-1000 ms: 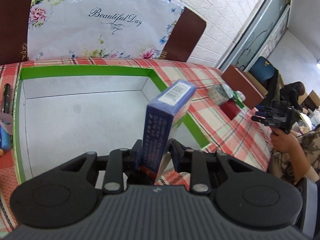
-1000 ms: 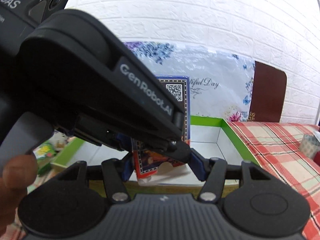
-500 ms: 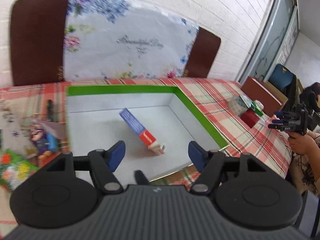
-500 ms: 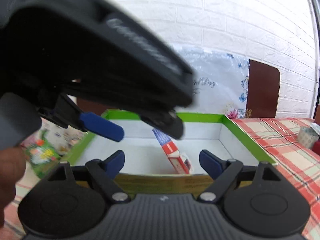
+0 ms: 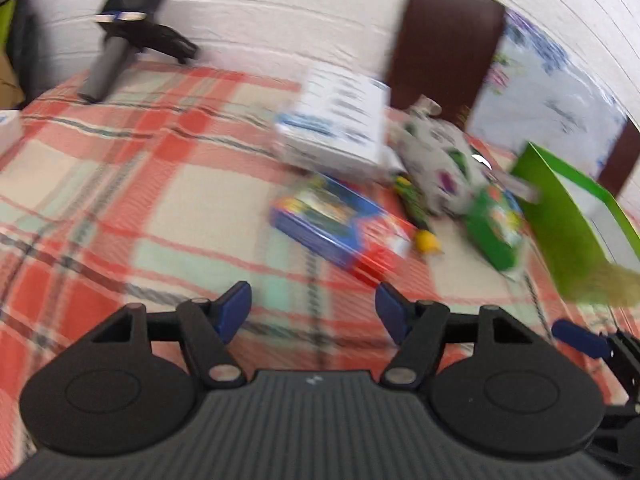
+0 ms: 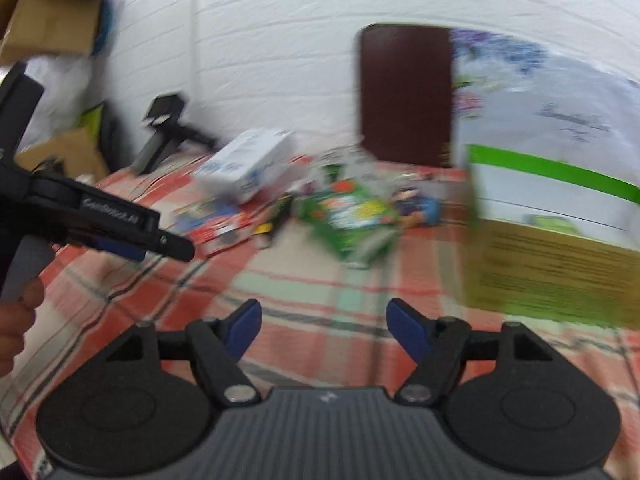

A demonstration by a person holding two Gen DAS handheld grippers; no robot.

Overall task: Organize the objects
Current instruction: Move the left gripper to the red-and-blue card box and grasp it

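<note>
Blue-and-red box (image 5: 340, 226) flat on plaid cloth (image 5: 120, 184) — blurred, both jaws released, empty

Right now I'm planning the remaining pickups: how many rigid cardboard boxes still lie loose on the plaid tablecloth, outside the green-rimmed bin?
2: a white box with blue print farthest back, and a flat blue-and-red box just in front of it. Blur and the soft packets beside them could hide more.

— What lies ahead of the right hand-held gripper (image 6: 324, 330)?
— Its jaws spread wide above the plaid desk (image 6: 288, 280); a green packet (image 6: 352, 220) and white box (image 6: 248, 166) lie beyond, blurred.
</note>
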